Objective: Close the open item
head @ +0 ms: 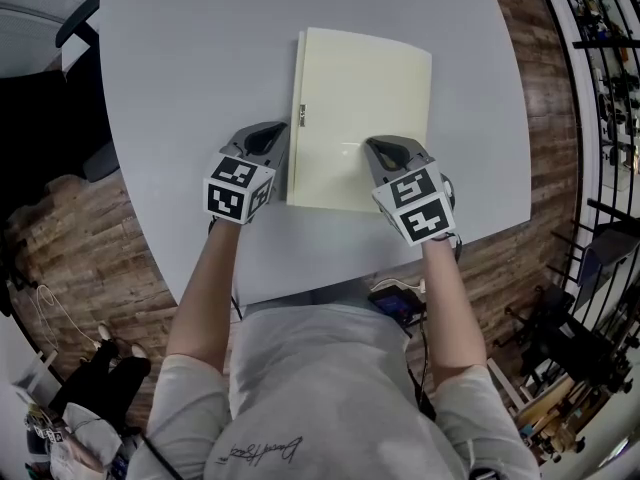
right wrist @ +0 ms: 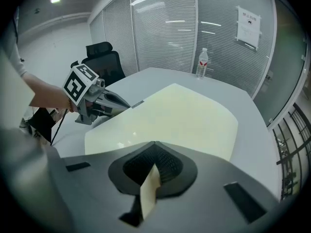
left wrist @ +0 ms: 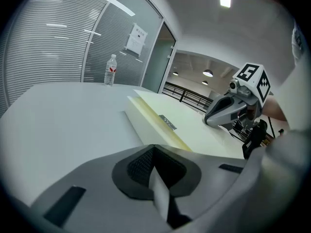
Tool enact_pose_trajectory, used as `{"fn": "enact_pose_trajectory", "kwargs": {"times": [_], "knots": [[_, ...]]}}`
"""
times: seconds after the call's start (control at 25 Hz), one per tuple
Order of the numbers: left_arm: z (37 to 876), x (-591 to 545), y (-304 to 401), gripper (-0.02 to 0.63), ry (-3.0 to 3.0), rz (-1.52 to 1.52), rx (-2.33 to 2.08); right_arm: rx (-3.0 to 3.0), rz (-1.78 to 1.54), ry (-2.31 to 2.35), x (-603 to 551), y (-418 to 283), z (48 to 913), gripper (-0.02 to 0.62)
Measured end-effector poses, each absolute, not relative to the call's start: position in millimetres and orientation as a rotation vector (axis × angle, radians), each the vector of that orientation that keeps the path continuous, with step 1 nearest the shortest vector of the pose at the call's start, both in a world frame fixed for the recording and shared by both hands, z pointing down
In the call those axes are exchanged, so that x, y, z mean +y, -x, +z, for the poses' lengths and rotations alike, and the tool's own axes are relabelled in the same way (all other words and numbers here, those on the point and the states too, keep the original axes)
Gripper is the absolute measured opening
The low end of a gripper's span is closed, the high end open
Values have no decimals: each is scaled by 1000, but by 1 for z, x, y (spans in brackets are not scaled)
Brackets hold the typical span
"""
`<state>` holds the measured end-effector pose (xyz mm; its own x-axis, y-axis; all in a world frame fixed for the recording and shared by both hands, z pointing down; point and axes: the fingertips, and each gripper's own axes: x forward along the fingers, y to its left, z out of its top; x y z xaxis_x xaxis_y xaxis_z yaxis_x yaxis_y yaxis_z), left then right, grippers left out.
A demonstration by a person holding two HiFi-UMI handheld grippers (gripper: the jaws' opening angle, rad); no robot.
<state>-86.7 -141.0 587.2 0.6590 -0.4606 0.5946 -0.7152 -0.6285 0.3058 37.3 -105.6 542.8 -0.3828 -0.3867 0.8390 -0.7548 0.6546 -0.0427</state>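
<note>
The cream case (head: 360, 118) lies flat in the middle of the grey table (head: 200, 48), just ahead of us; its lid (right wrist: 180, 115) is already down, and from the left gripper view only a thin yellowish seam runs along the side where the metal clasp (left wrist: 167, 123) sits. We judge the closing all but done; what remains is to seat the lid flush and perhaps fasten the clasp.

To do this well we press straight down, not forward, so the case does not skate over the smooth table; we keep the push near the lid's free edge, where any gap would show; we brace the clasp side with the other tool and check that the seam is even along its length.

The left gripper (head: 268, 133) has its jaws pressed together on nothing; it rests on the table just beside the case's left edge, a little nearer us than the clasp. The right gripper (head: 385, 148) is likewise closed and empty; its nose appears to rest on the near right part of the lid. A water bottle (right wrist: 202, 62) stands at the table's far side, well apart.
</note>
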Motion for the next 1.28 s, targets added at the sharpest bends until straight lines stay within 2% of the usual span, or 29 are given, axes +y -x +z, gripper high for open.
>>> {"fn": "enact_pose_trajectory", "kwargs": {"times": [1.28], "knots": [[589,-141,83,9,-2336,636,-920,-1847,505,-738,-100,-32,563,21]]}}
